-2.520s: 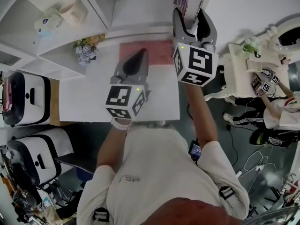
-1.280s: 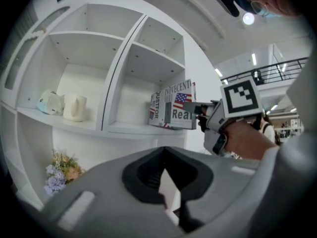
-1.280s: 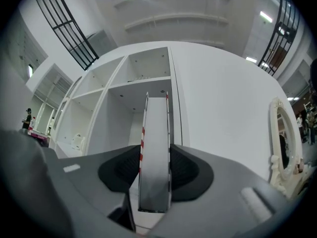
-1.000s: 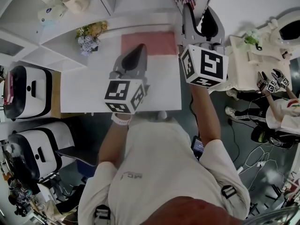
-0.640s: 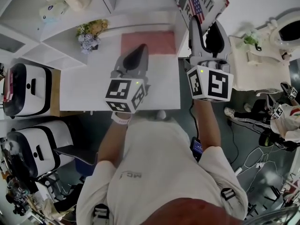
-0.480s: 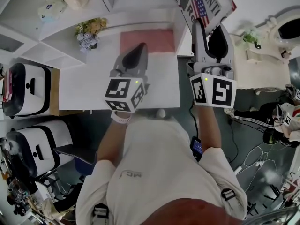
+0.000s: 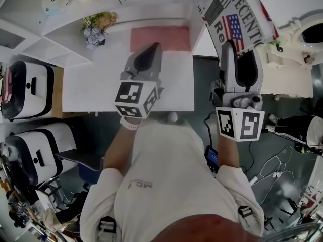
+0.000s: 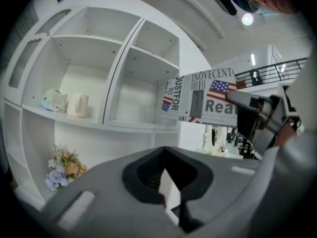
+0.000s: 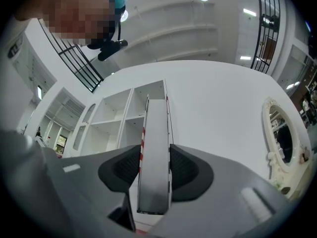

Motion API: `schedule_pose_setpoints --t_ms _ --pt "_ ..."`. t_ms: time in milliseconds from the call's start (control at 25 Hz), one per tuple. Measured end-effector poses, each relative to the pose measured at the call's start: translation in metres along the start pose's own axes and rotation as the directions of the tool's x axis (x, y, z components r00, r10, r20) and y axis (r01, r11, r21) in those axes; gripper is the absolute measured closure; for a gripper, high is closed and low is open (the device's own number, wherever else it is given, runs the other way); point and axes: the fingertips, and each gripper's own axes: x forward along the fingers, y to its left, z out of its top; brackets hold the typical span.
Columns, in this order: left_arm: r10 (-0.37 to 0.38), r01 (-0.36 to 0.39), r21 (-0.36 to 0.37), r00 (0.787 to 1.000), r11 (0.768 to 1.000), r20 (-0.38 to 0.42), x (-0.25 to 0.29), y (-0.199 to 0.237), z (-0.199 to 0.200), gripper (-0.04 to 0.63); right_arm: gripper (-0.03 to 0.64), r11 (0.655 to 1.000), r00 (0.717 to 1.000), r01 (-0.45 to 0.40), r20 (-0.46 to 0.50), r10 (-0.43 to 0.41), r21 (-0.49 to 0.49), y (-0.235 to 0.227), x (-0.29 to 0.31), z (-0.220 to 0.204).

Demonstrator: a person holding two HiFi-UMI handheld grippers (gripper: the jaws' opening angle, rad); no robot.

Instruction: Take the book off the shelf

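Head view: the white shelf (image 7: pixel 151 4) runs along the far side. The white table (image 7: pixel 96 84) sits just near of it, with a pink mat (image 7: pixel 160 38) at the table's far edge. The book (image 7: pixel 229 11) is up in the air by the shelf's right end, right of the table, tilted with its flag cover showing. The right tongs (image 7: pixel 241 48) clamp its near edge, a pad on each face. The left tongs (image 7: pixel 151 49) hover over the table, pinched together on nothing. Flowers (image 7: pixel 96 29) stand at the far left.

Book (image 7: pixel 232 21), smooth printed paper cover; shelf (image 7: pixel 151 9), matt white board; left gripper (image 7: pixel 149 53) and right gripper (image 7: pixel 241 49), matt grey plastic.
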Motion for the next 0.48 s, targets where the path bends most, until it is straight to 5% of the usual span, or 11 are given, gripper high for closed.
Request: schedule_pose_setpoints --t_ms 480 --pt "0.016 -0.016 -0.013 1.000 1.000 -0.022 -0.012 0.011 -0.016 0.594 0.448 0.988 0.993 -0.119 -0.001 0.120 0.094 0.027 -0.037 -0.019"
